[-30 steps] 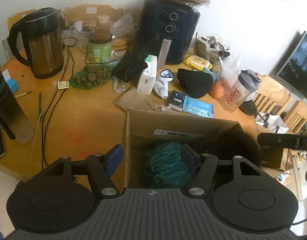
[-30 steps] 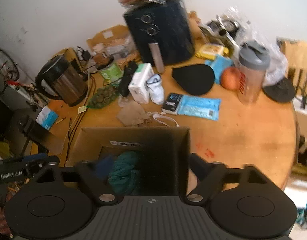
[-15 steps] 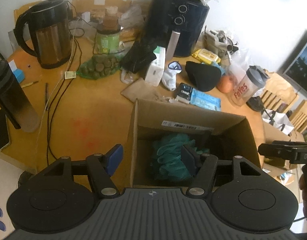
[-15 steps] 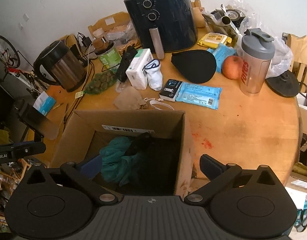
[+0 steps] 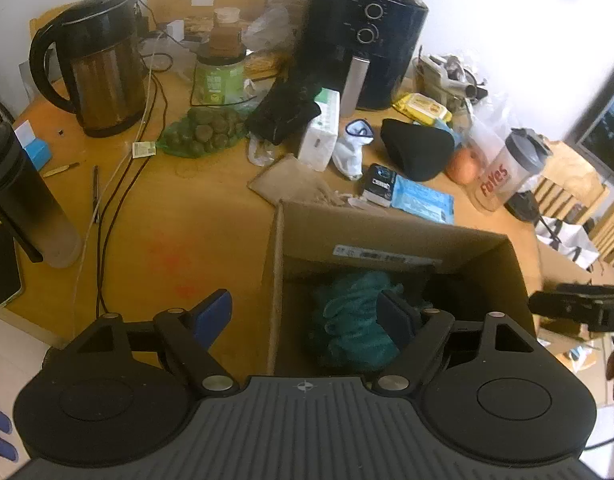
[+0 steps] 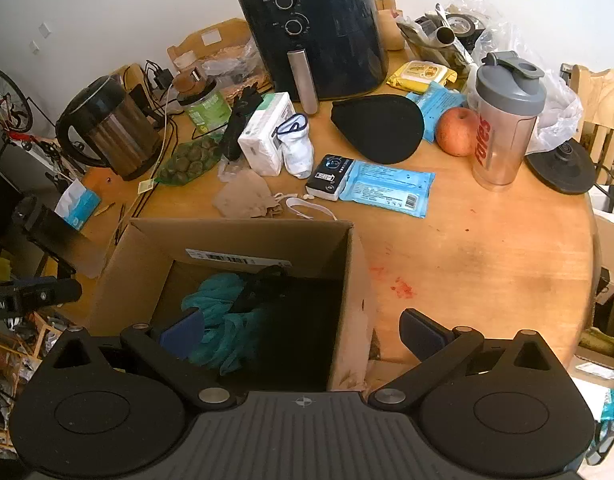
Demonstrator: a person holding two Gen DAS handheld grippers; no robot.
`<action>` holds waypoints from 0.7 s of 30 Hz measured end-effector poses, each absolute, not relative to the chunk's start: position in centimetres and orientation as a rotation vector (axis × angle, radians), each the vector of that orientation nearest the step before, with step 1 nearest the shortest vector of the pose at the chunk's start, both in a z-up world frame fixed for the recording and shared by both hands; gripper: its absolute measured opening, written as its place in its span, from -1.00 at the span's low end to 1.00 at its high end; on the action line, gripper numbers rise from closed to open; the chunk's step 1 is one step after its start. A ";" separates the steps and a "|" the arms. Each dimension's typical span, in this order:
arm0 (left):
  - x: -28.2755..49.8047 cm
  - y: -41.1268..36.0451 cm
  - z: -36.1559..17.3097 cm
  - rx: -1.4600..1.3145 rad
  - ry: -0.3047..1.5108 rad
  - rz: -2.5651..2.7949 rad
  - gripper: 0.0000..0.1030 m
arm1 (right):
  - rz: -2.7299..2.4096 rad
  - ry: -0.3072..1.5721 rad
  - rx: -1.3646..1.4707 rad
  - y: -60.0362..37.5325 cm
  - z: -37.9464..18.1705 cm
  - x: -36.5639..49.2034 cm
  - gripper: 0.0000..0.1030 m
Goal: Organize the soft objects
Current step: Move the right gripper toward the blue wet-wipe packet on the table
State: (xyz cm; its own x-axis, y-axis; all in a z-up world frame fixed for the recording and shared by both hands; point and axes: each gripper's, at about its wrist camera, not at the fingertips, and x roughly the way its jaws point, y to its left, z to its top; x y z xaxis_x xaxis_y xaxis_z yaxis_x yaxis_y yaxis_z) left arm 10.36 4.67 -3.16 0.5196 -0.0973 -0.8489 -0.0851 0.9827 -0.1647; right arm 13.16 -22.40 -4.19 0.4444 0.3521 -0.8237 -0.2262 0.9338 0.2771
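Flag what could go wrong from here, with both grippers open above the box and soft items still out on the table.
1. The white sock leans against the white carton; a grab there may catch or drag the carton.
2. The shaker bottle and apple stand close to the black pouch; a reach for it could knock them.
3. The left gripper straddles the cardboard box wall, so a sideways move might shove the box.

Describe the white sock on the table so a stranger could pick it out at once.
Start at the big black air fryer at the back of the round wooden table. Just in front of its silver handle stands a white carton; the white sock leans against that carton's right side. It is the only crumpled white fabric there, with a dark blue-trimmed opening.
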 end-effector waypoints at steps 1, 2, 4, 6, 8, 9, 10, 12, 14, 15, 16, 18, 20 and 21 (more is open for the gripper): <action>10.6 4.8 -3.2 -0.199 1.025 -0.005 0.56 | 0.358 1.051 0.132 -22.4 -4.2 13.3 1.00; 10.8 4.9 -3.3 -0.203 1.024 -0.003 0.56 | 0.356 1.049 0.132 -22.5 -4.2 13.4 1.00; 11.4 4.9 -3.4 -0.203 1.026 -0.003 0.61 | 0.358 1.041 0.139 -22.6 -4.0 13.8 1.00; 12.0 4.8 -3.4 -0.187 1.019 -0.022 0.62 | 0.361 1.030 0.144 -22.6 -3.7 14.2 1.00; 12.7 4.4 -3.2 -0.164 1.010 -0.044 0.63 | 0.363 1.020 0.136 -22.6 -3.4 14.8 1.00; 12.9 4.3 -3.1 -0.155 1.005 -0.055 0.64 | 0.360 1.014 0.132 -22.5 -3.2 15.1 1.00; 13.2 4.1 -2.9 -0.147 0.999 -0.068 0.64 | 0.358 1.008 0.128 -22.5 -3.0 15.5 1.00; 13.9 3.8 -2.6 -0.134 0.981 -0.096 0.65 | 0.352 0.997 0.125 -22.5 -2.6 16.3 1.00; 14.7 3.5 -2.2 -0.117 0.963 -0.124 0.65 | 0.343 0.978 0.120 -22.7 -1.9 17.2 1.00; 15.0 3.3 -2.1 -0.106 0.957 -0.137 0.65 | 0.336 0.965 0.118 -22.8 -1.5 17.6 1.00; 15.4 3.1 -1.8 -0.093 0.949 -0.151 0.65 | 0.326 0.951 0.119 -23.0 -1.0 18.0 1.00; 16.2 2.7 -1.4 -0.073 0.929 -0.174 0.65 | 0.310 0.931 0.128 -23.4 -0.5 18.8 1.00; 16.9 2.5 -0.9 -0.064 0.913 -0.188 0.65 | 0.293 0.914 0.133 -23.7 -0.2 19.4 1.00; 17.2 2.5 -0.7 -0.060 0.903 -0.195 0.65 | 0.285 0.912 0.134 -23.8 -0.2 19.7 1.00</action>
State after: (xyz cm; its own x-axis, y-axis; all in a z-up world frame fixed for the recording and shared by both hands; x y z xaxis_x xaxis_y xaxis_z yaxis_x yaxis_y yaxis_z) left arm 17.22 2.53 -0.73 0.6028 -0.1938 -0.7740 0.1433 0.9806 -0.1339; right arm 19.72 -23.82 -0.25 0.5783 0.2989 -0.7591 -0.1860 0.9543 0.2340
